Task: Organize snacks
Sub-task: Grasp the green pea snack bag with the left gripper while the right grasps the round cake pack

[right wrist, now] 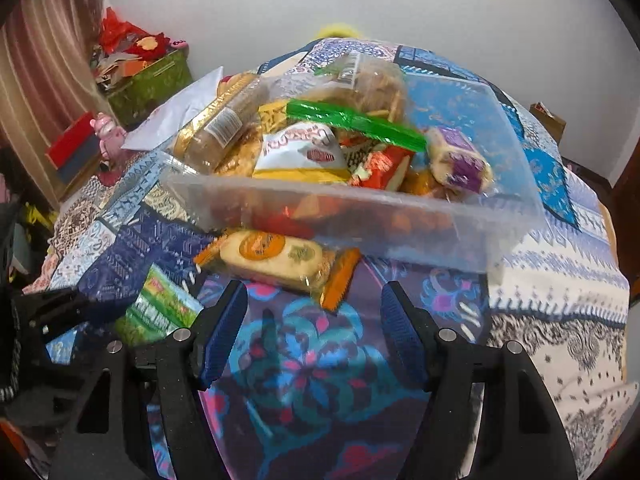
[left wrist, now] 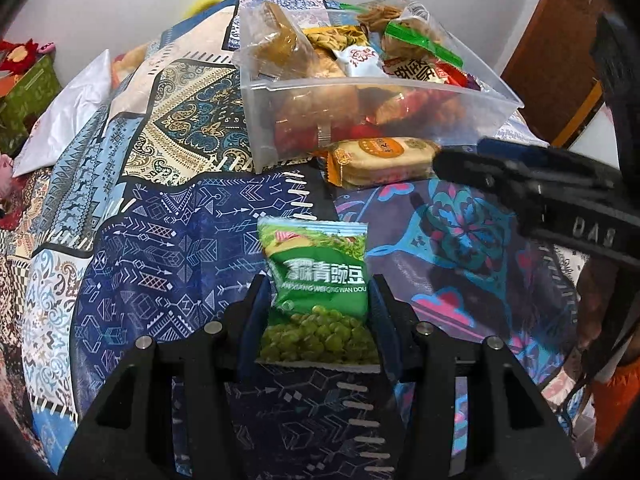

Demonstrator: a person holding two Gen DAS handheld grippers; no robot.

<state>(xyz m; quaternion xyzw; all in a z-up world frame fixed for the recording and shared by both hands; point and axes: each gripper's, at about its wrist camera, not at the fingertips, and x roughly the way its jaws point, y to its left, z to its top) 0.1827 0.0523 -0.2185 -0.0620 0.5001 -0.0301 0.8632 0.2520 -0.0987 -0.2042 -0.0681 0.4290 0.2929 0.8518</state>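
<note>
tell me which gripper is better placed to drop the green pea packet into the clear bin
Left. The left gripper already has the green pea packet between its fingers, facing the clear bin. The right gripper is open and empty, nearer the orange-wrapped cracker pack.

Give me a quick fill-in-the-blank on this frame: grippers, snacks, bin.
1. The left gripper is shut on the ____ pea packet.
2. The right gripper is ____, with nothing between its fingers.
3. The orange-ended biscuit pack lies on the cloth, ____ the clear bin.
4. The long green clip sits ____ the clear bin, on the snack pile.

Missing words: green; open; outside; inside
</note>
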